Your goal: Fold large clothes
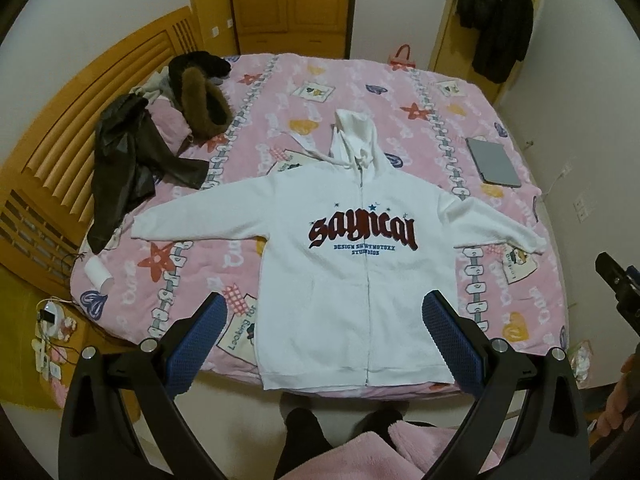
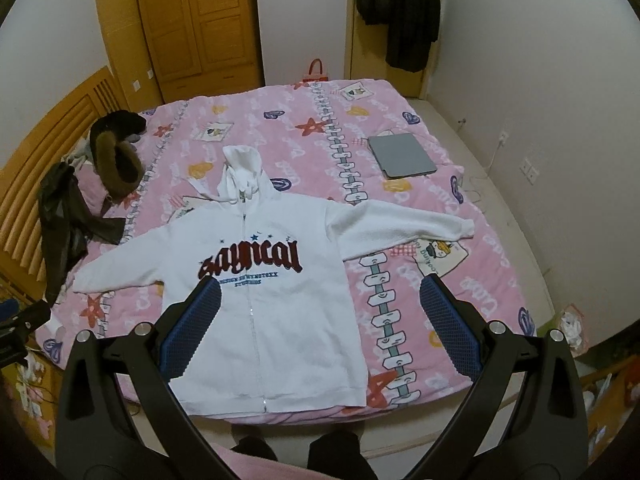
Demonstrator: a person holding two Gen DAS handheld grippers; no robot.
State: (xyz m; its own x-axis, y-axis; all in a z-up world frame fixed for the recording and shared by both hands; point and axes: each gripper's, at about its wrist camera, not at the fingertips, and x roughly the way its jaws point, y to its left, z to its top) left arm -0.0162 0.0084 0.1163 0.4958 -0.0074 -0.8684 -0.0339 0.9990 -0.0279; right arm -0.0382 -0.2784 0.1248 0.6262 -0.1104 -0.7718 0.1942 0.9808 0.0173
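A white zip hoodie (image 1: pixel 352 280) (image 2: pixel 280 320) with dark red lettering lies face up and flat on the pink bed (image 1: pixel 280 92) (image 2: pixel 460 300), sleeves spread to both sides, hood pointing away, hem at the near edge. My left gripper (image 1: pixel 324 312) hangs open above the hoodie's lower half, holding nothing. My right gripper (image 2: pixel 320 300) is open too, high over the hoodie's right side and the bedspread. The right gripper's black body (image 1: pixel 618 284) shows at the right edge of the left wrist view.
A dark jacket (image 1: pixel 128 168) and a fur-trimmed coat (image 1: pixel 204 96) lie at the bed's left, by the wooden headboard (image 1: pixel 60 152). A grey laptop (image 1: pixel 494 162) (image 2: pixel 402 156) rests at the right. The person's legs (image 1: pixel 304 440) stand at the bed's near edge.
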